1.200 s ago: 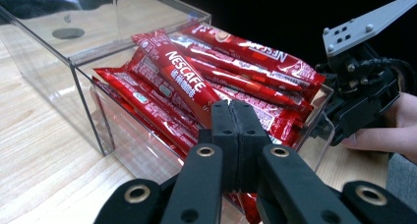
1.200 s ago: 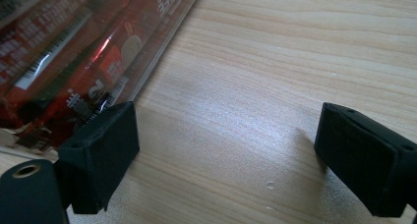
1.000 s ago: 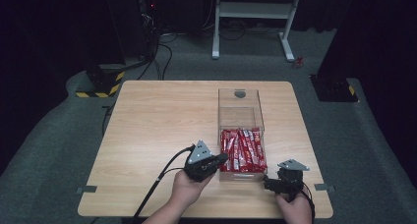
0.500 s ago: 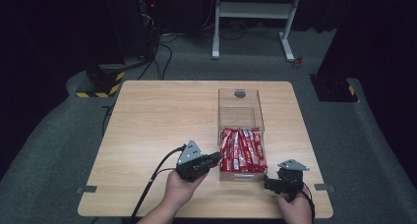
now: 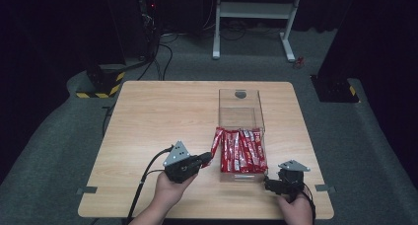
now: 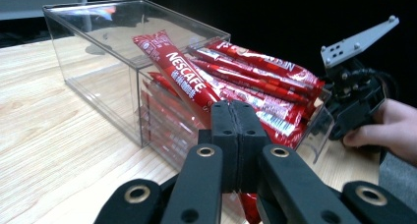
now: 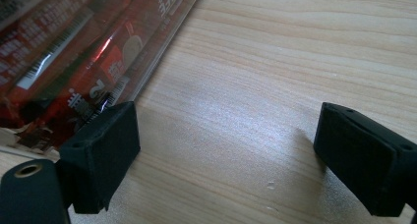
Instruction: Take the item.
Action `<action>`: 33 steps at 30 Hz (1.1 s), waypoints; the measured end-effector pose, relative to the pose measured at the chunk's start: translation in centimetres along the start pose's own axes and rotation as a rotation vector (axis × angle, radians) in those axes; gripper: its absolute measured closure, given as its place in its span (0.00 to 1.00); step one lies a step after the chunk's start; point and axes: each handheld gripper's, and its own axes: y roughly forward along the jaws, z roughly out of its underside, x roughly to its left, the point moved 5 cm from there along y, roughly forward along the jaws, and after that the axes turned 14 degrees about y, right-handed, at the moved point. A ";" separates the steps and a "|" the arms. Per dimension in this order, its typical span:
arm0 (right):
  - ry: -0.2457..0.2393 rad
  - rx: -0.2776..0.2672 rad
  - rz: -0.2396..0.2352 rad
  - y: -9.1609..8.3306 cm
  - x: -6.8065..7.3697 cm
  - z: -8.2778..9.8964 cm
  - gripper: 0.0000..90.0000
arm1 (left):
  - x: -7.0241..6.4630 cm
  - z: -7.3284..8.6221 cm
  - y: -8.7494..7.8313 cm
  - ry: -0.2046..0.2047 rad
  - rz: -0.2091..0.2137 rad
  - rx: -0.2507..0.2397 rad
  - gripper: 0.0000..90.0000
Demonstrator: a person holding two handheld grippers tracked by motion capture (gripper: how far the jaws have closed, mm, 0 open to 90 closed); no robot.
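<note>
A clear plastic box (image 5: pixel 240 104) stands on the wooden table (image 5: pixel 157 111), its near half packed with red Nescafe stick sachets (image 5: pixel 242 152). My left gripper (image 5: pixel 206 159) sits just left of the box, shut on the lower end of one red sachet (image 5: pixel 216 140), which slants up over the box's left wall. In the left gripper view the closed jaws (image 6: pixel 237 111) pinch that sachet (image 6: pixel 179 76) in front of the box (image 6: pixel 98 47). My right gripper (image 5: pixel 268 183) rests at the box's near right corner, open, its jaws (image 7: pixel 226 150) spread over bare wood beside the sachets (image 7: pixel 74 62).
The far half of the box holds no sachets. Broad wooden surface lies left of and beyond the box. A cable (image 5: pixel 143 185) trails from the left gripper off the table's near edge. Dark floor, a white frame (image 5: pixel 254 10) and black stands surround the table.
My left gripper has drawn leftward, away from the box, taking the pinched sachet's lower end with it. The right gripper has stayed put.
</note>
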 end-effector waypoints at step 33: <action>0.000 0.000 0.000 0.0 0.0 0.0 0.11 | 4.6 1.6 -2.5 0.019 -0.057 0.010 0.99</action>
